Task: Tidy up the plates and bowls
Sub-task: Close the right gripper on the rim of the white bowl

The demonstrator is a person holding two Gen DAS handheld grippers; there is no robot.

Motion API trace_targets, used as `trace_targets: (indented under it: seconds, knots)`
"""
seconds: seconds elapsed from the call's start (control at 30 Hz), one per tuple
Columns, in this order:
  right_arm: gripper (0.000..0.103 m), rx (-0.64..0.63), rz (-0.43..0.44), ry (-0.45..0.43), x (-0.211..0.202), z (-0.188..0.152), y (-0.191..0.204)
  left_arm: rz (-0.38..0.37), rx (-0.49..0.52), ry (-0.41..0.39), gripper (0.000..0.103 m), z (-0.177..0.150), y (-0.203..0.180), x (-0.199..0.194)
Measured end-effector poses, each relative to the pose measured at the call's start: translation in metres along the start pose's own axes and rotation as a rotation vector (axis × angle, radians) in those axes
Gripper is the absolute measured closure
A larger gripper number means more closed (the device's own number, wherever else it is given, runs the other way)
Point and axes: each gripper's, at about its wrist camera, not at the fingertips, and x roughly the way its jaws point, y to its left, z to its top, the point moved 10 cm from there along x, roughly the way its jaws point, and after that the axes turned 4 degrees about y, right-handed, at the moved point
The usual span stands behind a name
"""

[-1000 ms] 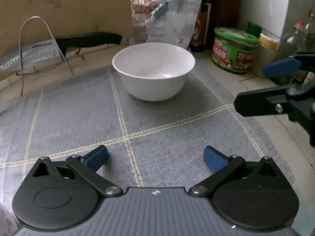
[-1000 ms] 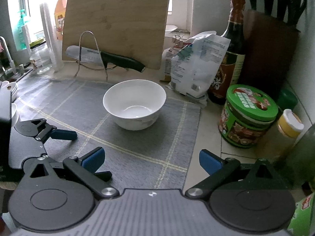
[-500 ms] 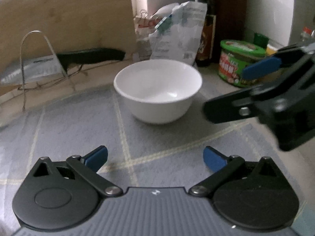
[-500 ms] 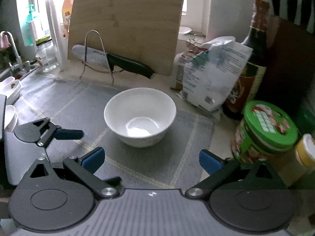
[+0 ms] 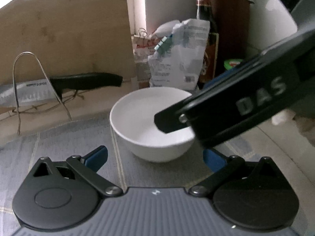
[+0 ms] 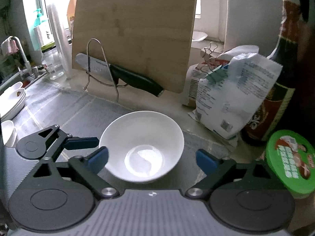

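The left gripper (image 5: 155, 157) hangs with its blue-tipped fingers (image 5: 96, 157) spread wide, and a round white ceramic bowl (image 5: 145, 125) sits on the grey checked cloth mat (image 5: 63, 143) just ahead between them. The black right gripper (image 5: 236, 106) reaches in from the right, over the bowl's rim. A black-handled kitchen knife (image 5: 59, 84) rests in a wire rack (image 5: 29, 82) ahead to the left.

bowl (image 6: 141, 147) on mat (image 6: 82, 114), knife (image 6: 126, 76) behind it.

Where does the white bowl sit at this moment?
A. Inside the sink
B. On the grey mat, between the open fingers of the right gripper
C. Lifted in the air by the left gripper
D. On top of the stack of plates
B: the white bowl rests on the grey mat, and the right gripper is open around it, not touching.
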Motion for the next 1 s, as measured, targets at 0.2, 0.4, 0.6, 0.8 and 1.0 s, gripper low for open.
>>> trace_targets:
  seconds: [0.2,0.4,0.6,0.8,1.0]
  knots:
    - [0.019,0.011,0.030,0.013,0.014,0.008,-0.004,-0.008,-0.016,-0.013,0.002,0.007,0.001,0.006]
    - [0.029,0.032,0.055,0.025,0.025,0.015,-0.010,-0.023,-0.021,-0.024,0.003,0.011,0.000,0.009]
    - [0.036,0.048,0.080,0.039,0.030,0.015,-0.012,-0.049,-0.020,-0.024,0.006,0.012,-0.002,0.010]
    - [0.036,0.046,0.079,0.045,0.031,0.014,-0.011,-0.056,-0.011,-0.028,0.007,0.013,-0.002,0.011]
    - [0.036,0.052,0.081,0.042,0.033,0.015,-0.011,-0.066,-0.010,-0.031,0.007,0.015,-0.002,0.013]
